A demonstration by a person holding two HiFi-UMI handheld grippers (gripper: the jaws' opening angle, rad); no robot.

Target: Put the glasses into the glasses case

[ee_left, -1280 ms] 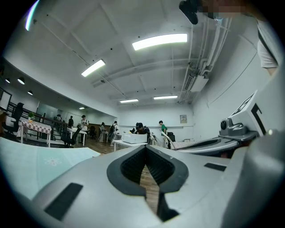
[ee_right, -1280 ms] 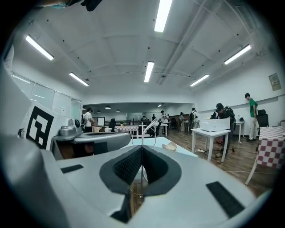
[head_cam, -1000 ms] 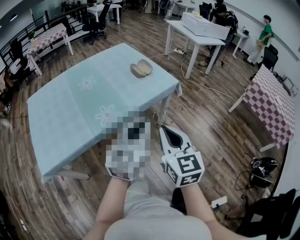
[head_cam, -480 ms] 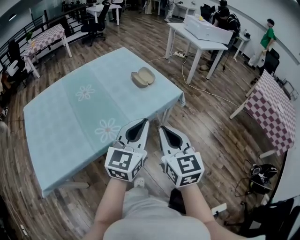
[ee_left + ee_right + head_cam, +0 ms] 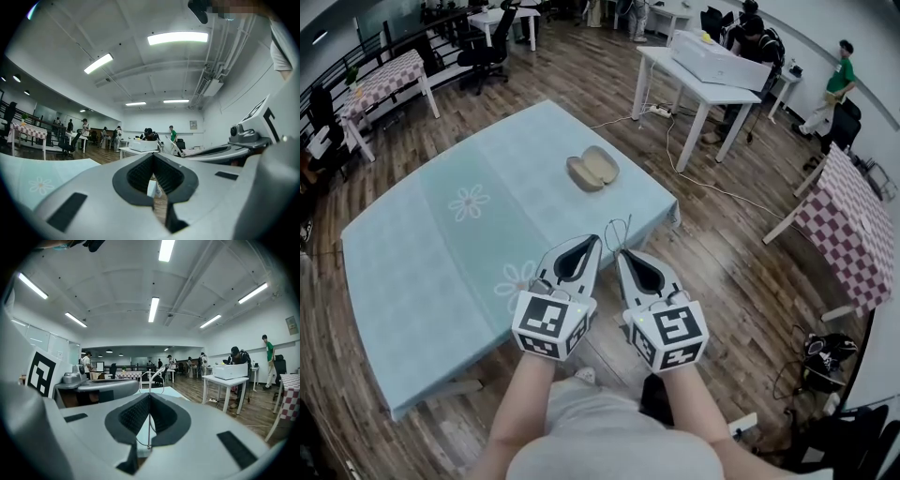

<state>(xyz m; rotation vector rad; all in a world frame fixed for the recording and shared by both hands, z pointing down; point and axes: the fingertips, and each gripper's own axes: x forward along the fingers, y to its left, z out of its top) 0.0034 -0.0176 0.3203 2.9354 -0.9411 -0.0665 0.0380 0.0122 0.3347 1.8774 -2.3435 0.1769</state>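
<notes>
Both bare forearms reach forward side by side, the two tools held close together and roughly level. The left tool has its jaws pressed together with nothing between them. The right tool has its jaws clamped on the thin wire glasses.

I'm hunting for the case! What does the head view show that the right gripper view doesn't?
Only the head view: the open case and the person's arms. Only the right gripper view: the ceiling lights, and a close look at the jaws shut on thin wire. Both: the glasses held in the right gripper, the blue table and the white desk behind.
</notes>
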